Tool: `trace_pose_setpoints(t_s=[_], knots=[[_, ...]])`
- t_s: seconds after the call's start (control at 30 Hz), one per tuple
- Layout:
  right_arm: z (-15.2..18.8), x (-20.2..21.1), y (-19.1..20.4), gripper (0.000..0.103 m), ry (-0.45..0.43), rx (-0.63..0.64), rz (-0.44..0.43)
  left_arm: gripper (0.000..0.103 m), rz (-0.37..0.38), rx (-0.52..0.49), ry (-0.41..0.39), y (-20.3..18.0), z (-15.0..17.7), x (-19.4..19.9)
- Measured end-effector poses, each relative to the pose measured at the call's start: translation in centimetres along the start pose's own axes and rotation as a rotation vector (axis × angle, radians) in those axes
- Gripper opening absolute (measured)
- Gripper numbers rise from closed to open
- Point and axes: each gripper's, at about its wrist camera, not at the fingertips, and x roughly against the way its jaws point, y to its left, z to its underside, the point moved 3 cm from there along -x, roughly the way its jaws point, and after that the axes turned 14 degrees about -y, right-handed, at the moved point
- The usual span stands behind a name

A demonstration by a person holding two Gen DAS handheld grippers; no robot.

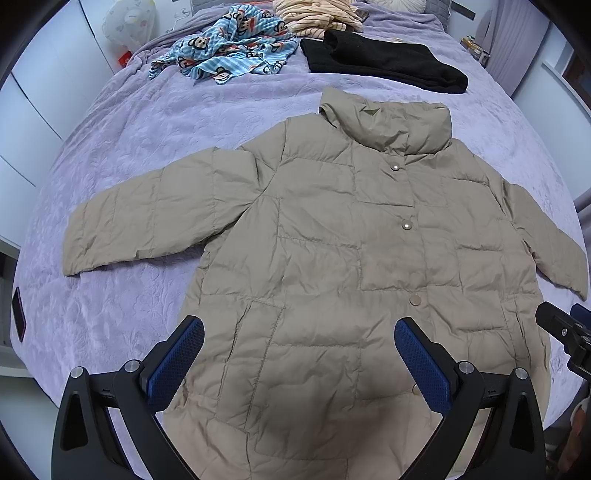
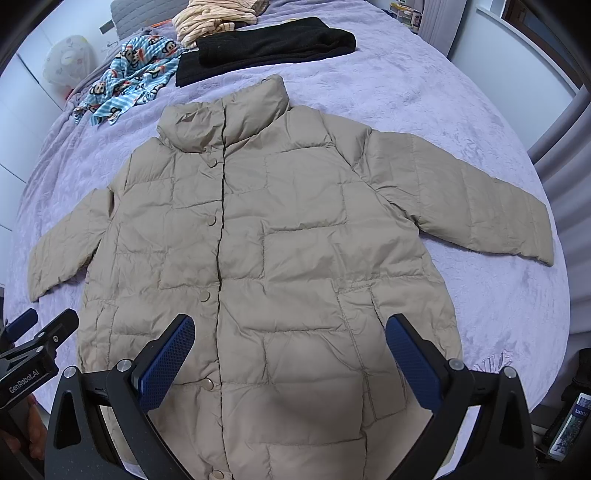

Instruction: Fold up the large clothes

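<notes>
A beige quilted puffer jacket lies flat and face up on a purple bedspread, buttoned, collar at the far end, both sleeves spread out sideways. It also fills the right wrist view. My left gripper is open and empty, hovering above the jacket's lower left front. My right gripper is open and empty above the lower right front. The right gripper shows at the right edge of the left wrist view; the left gripper shows at the left edge of the right wrist view.
At the far end of the bed lie a blue monkey-print garment, a black folded garment and a striped cream garment. White cupboards stand to the left. The bedspread shows around the jacket.
</notes>
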Motion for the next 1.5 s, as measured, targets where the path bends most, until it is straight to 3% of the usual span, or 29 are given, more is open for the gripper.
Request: trace_pose_setpoints(t_s=[1.5], knots=[[0.11, 0.01, 0.28, 0.103, 0.002, 0.002, -0.001, 0.103, 0.002, 0.007, 0.002, 0.73, 0.43, -0.03]])
